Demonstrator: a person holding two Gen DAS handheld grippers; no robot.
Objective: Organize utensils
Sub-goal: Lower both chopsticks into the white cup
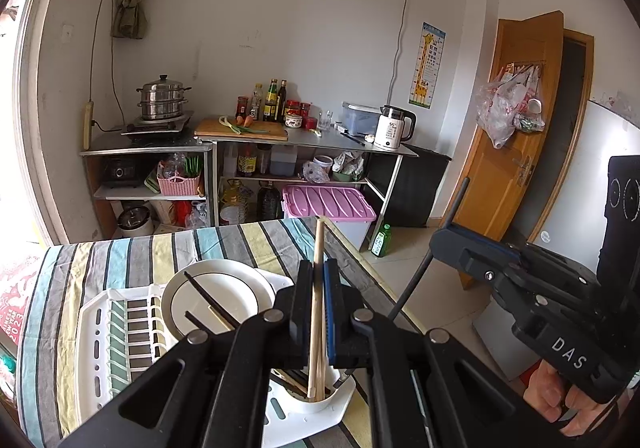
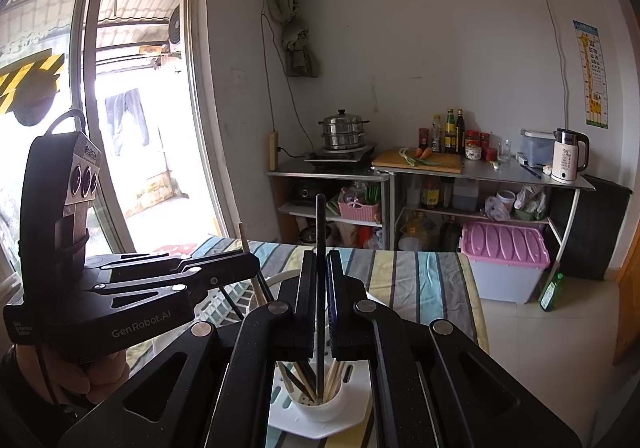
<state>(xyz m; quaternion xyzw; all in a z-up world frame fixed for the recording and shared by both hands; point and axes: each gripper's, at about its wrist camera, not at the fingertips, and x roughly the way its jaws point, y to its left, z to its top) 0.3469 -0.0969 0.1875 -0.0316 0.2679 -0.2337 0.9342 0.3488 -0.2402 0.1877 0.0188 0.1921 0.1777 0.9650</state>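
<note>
Above the striped table (image 1: 132,248), left jaws clamp wooden chopsticks (image 1: 317,288) (right jaws pinch a black chopstick (image 2: 320,248)).

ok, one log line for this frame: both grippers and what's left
left gripper: shut on wooden chopsticks | right gripper: shut on black chopstick | both above utensil cup | remaining: chopsticks on plate

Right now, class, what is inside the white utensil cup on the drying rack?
The white utensil cup holds upright wooden and dark chopsticks. Its base has small holes; the right gripper hides the chopsticks' upper parts.
</note>
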